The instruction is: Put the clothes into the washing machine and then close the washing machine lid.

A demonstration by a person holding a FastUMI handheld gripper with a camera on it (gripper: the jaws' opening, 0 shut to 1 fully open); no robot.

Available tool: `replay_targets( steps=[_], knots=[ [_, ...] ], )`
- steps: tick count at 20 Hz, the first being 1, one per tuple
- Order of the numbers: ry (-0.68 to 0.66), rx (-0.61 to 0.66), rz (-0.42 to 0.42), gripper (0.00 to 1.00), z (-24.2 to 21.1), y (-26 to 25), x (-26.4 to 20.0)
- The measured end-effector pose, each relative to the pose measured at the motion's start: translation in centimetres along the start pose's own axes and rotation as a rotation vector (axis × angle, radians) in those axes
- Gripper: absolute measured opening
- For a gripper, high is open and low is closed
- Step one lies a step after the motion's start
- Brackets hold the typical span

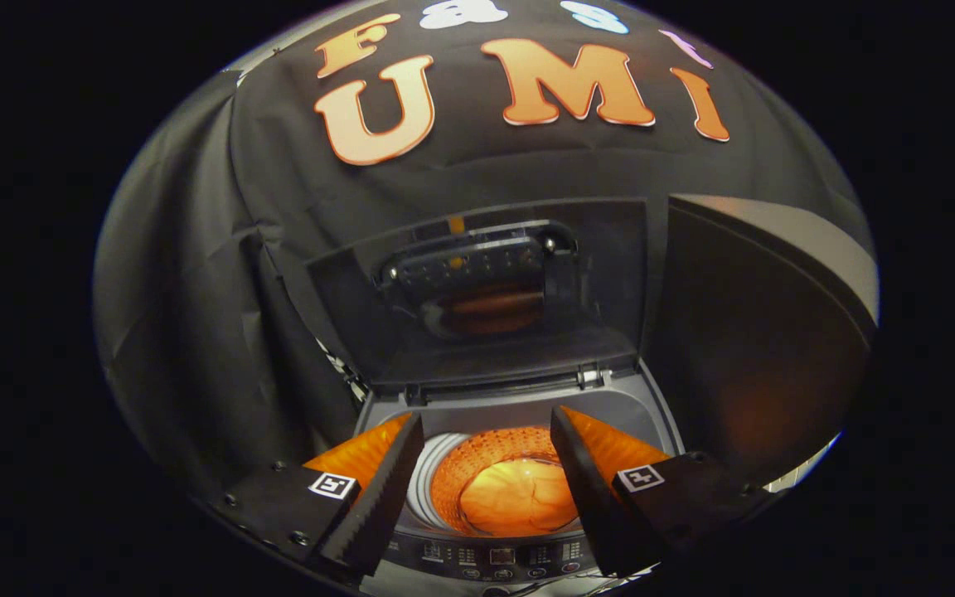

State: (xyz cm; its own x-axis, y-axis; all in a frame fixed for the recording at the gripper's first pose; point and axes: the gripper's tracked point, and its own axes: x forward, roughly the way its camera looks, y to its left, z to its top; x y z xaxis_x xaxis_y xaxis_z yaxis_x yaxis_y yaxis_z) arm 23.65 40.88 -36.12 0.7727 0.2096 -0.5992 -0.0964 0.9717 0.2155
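Observation:
A grey top-loading washing machine stands just ahead of and below my fingers. Its lid is raised upright at the back, and its dark glass reflects the drum. An orange-yellow cloth lies at the bottom of the perforated drum, glowing in warm light. My gripper hangs above the drum mouth, open. Its two black-padded fingers are spread wide with nothing between them. The cloth shows through the gap, well below the pads.
The machine's control panel, with buttons and a small display, runs along its near edge under the fingers. A tall dark panel stands close to the right of the machine. Black cloth hangs behind and to the left.

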Motion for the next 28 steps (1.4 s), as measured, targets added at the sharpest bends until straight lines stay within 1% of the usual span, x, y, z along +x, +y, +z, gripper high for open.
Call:
replay_targets(
  steps=[5, 10, 12, 15, 17, 19, 23, 26, 28],
  knots=[
    [-0.159, 0.025, 0.045, 0.98, 6.7, 1.4, -5.1],
    [-0.348, 0.031, 0.048, 0.98, 15.0, 2.2, -10.3],
    [-0.401, 0.018, 0.054, 0.98, 18.4, 2.4, -11.6],
    [-0.453, -0.039, 0.056, 0.98, 21.3, 2.6, -12.0],
    [-0.469, -0.072, 0.066, 0.98, 23.4, 2.9, -11.6],
    [-0.484, -0.093, 0.093, 0.98, 25.3, 3.4, -10.6],
    [-0.485, -0.103, 0.132, 0.98, 28.4, 3.1, -7.2],
    [-0.464, -0.128, 0.137, 0.98, 30.0, 2.1, -3.3],
    [-0.431, -0.143, 0.121, 0.98, 30.3, 0.9, 0.0]
  ],
)
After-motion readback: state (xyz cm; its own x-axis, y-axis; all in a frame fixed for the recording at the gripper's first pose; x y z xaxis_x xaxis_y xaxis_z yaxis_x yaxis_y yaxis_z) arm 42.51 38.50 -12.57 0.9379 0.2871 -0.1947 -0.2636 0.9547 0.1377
